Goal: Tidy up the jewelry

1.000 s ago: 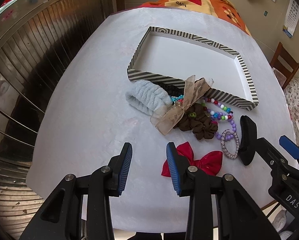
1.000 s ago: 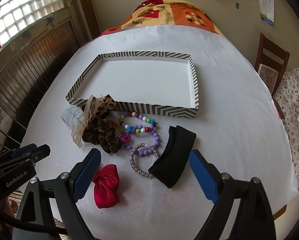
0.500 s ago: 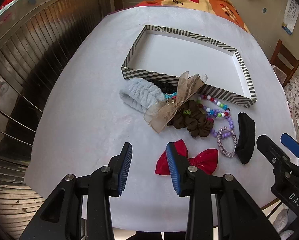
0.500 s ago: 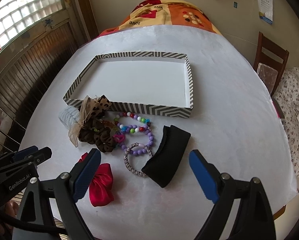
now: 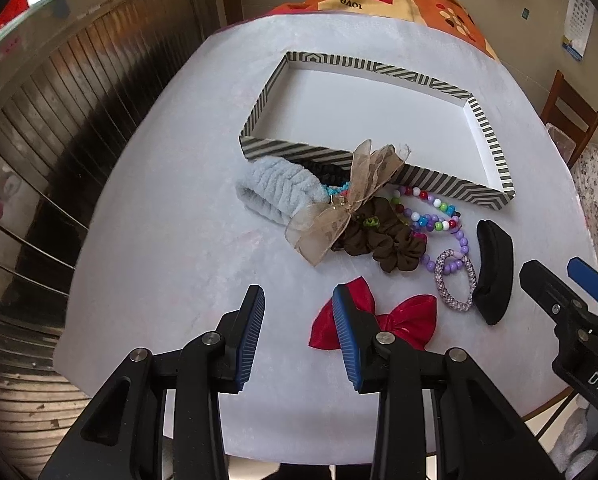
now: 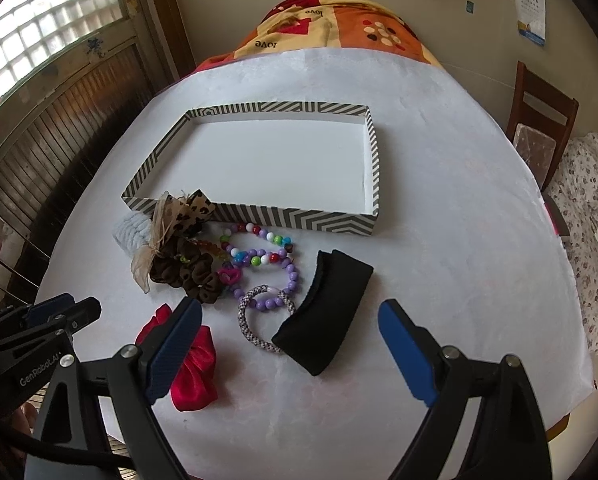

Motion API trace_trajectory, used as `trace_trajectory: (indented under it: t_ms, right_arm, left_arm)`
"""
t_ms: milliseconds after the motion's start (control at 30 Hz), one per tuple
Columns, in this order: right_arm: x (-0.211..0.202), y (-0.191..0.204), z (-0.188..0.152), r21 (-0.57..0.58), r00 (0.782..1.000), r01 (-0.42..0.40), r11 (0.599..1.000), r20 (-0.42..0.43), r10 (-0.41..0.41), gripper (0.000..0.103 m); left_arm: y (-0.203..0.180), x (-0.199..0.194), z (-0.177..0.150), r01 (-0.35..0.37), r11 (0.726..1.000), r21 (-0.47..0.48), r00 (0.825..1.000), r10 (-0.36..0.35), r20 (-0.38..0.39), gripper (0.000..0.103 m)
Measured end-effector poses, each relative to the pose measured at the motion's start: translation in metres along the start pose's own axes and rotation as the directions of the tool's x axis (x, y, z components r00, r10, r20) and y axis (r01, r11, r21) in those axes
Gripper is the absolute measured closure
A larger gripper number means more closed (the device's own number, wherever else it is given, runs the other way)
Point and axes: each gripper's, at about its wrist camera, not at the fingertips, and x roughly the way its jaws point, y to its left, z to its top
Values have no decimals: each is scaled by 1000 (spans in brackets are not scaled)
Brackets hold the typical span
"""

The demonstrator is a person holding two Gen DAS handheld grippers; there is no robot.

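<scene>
The right claw [image 6: 289, 354] stands wide open and holds nothing, its 2 blue pads spread to either side of the black folded fabric band [image 6: 325, 312] lying just ahead of it. The left claw [image 5: 297, 334] is parted less widely and is also empty, its right pad overlapping the red satin bow [image 5: 399, 322] in its own view.

Over the last second both claws have drawn back toward the near edge: the accessories and the tray now sit further up each view, and the right claw no longer reaches beside the black band as seen from the left wrist. Nothing on the white cloth-covered surface [image 6: 439, 200] has shifted.

Beyond the claws lies the loose cluster: a silver-and-purple woven rope bracelet [image 6: 259, 322], a purple bead bracelet [image 6: 289, 276], a multicoloured bead bracelet [image 6: 265, 248], a brown fabric scrunchie [image 6: 189, 270], a tan sheer ribbon bow [image 5: 347, 208] and a pale blue fluffy scrunchie [image 5: 279, 192] touching the tray's front wall. The striped shallow cardboard tray [image 6: 299, 218] behind them is bare inside.

In my judgement no item has been sorted yet; the retreat looks like repositioning before a first pick, likely the black band or the red bow.
</scene>
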Motion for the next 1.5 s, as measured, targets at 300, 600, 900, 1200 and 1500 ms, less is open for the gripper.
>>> trace_trajectory:
  t_ms: [300,600,900,1200,1500]
  right_arm:
    - [1,-2,1,3,1000,-2,1000,1,2,10]
    - [4,-5,4,2,1000,-5,1000,-3,5,10]
    - [5,-6,5,9,1000,-7,1000,-2,7,10]
    - [8,-8,7,3,1000,-2,1000,-1,2,10]
    - [10,-13,7,5,1000,-12,1000,-11,12,10]
  left_arm:
    - [-13,2,-2,0,998,59,1000,0,-6,76]
    - [-9,8,-2,19,999,29,1000,-18,-10,76]
    - [-17,8,-2,-108,990,90,994,107,12,76]
    - [-20,9,-2,-71,993,96,997,70,16,76]
    - [-10,13,0,-16,997,72,1000,18,-25,76]
